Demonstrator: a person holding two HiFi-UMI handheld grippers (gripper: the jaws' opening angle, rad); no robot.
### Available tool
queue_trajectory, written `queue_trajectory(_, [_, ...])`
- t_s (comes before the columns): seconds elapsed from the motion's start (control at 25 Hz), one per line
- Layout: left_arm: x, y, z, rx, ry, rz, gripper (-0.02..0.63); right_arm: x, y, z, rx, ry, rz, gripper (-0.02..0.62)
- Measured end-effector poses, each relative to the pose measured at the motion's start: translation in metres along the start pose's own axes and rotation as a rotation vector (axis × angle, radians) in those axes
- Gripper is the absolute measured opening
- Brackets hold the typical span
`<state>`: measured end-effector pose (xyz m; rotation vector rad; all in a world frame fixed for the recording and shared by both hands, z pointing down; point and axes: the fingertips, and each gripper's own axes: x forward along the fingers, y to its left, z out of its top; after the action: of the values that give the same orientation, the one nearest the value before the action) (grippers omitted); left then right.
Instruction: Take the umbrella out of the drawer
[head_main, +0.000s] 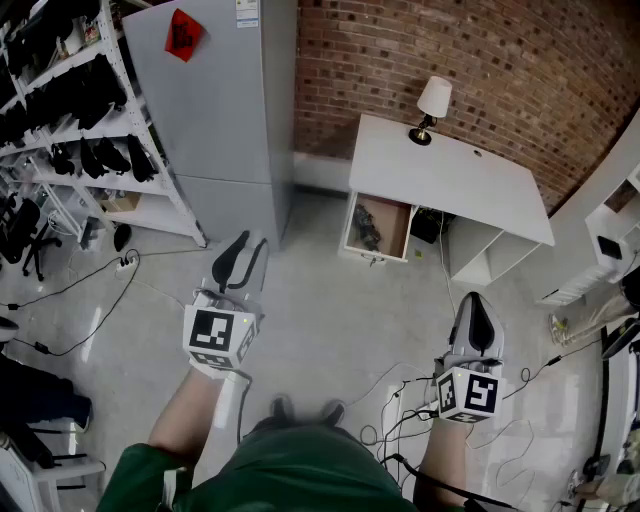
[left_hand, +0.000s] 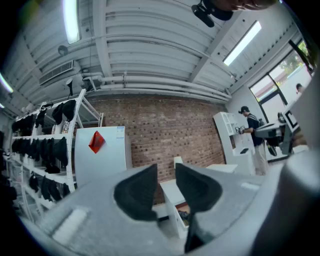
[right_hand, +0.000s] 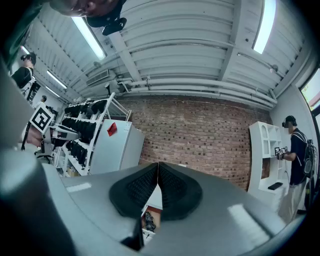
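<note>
**Head view:** umbrella (head_main: 365, 226) noted as dark bundle in open drawer (head_main: 397, 230) of white table (head_main: 450, 175), well ahead of both tools. Left tool (head_main: 250, 246) and right tool (head_main: 477, 305) held over floor (head_main: 320, 300). Grey cabinet (head_main: 225, 100) stood left of drawer, lamp (head_main: 432, 103) on table, cables (head_main: 400, 400) strewn near right tool. Umbrella's long axis apparently laid along drawer depth; ends not told apart.

**Left gripper view:** jaws drawn close, slim gap, nothing held.

**Right gripper view:** jaws clenched, empty; umbrella seen far beyond tips.
</note>
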<state>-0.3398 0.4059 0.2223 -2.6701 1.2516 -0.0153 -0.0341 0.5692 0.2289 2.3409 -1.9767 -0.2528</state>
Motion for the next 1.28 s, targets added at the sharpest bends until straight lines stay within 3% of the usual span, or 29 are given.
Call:
queue_trajectory(0.32, [0.010,-0.014,0.000,-0.004,0.011,0.003,0.114,0.008,-0.008,-0.008,0.018,0.003,0.054,0.005])
queue_trajectory(0.52, [0.017,-0.027,-0.004,-0.006,0.020,0.008,0.113,0.017,-0.009,-0.024,0.050,0.055,0.121,0.135])
queue_trajectory(0.64, [0.022,-0.039,-0.003,0.000,0.026,0.014,0.114,0.018,-0.019,-0.028,0.052,0.049,0.137,0.169])
queue_trajectory(1.04, [0.034,-0.077,-0.005,0.012,0.061,0.043,0.126,0.026,-0.062,-0.041,0.066,0.039,0.172,0.183])
queue_trajectory(1.28, [0.050,-0.080,-0.015,-0.003,0.085,0.001,0.199,0.043,-0.065,-0.052,0.067,0.058,0.183,0.183])
